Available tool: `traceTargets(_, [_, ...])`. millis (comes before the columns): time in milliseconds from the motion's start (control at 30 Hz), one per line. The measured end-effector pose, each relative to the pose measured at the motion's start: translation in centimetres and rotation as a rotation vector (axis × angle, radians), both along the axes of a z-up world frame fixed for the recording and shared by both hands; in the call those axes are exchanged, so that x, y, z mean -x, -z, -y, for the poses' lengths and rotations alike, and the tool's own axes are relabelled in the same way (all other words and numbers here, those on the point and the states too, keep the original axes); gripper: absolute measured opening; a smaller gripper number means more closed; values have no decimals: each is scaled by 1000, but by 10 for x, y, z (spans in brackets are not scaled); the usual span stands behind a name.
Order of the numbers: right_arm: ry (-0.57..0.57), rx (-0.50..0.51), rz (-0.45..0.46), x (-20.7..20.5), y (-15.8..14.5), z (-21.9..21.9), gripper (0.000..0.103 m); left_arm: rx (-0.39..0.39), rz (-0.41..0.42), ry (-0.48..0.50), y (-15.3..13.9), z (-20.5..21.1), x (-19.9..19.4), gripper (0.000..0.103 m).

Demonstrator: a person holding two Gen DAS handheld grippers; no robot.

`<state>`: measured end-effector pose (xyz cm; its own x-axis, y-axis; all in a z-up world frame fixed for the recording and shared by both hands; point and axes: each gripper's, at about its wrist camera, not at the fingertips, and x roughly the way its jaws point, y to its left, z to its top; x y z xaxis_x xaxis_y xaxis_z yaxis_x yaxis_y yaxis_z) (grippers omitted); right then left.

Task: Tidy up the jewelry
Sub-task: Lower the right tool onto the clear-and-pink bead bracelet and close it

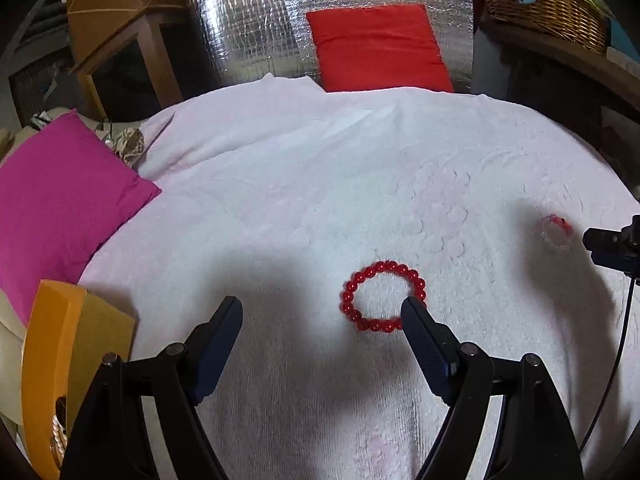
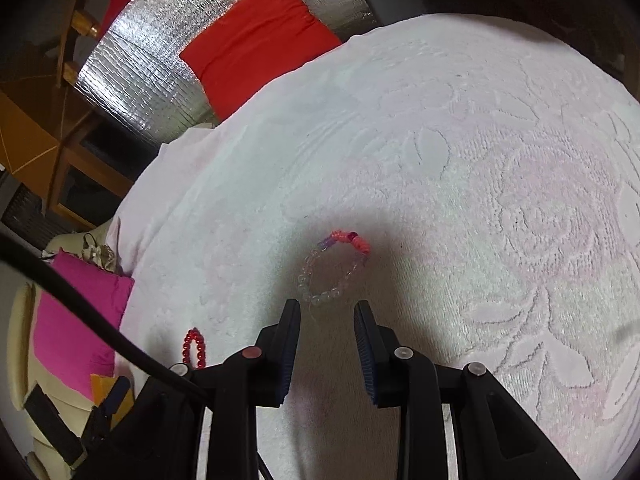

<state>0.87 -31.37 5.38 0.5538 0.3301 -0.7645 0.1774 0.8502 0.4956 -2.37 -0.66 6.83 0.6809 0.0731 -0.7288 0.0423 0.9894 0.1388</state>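
Observation:
A red bead bracelet lies flat on the white towel. My left gripper is open and empty just above the towel; its right fingertip overlaps the bracelet's near right edge. A clear and pink bead bracelet lies on the towel just ahead of my right gripper, which is open and empty, with a narrower gap. That bracelet also shows at the right of the left wrist view. The red bracelet shows at the lower left of the right wrist view.
An orange box stands at the towel's near left edge, holding something pale and beaded. A magenta cushion lies at the left, a red cushion at the back against silver foil. A wicker basket sits at the far right.

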Motion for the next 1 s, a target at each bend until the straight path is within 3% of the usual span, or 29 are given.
traceTargets(300, [23, 18, -3, 0, 6, 3, 30, 9, -16, 41, 3, 6, 2, 82])
traceTargets(1000, [50, -12, 4, 5, 10, 16, 30, 22, -62, 6, 17, 2, -6, 82])
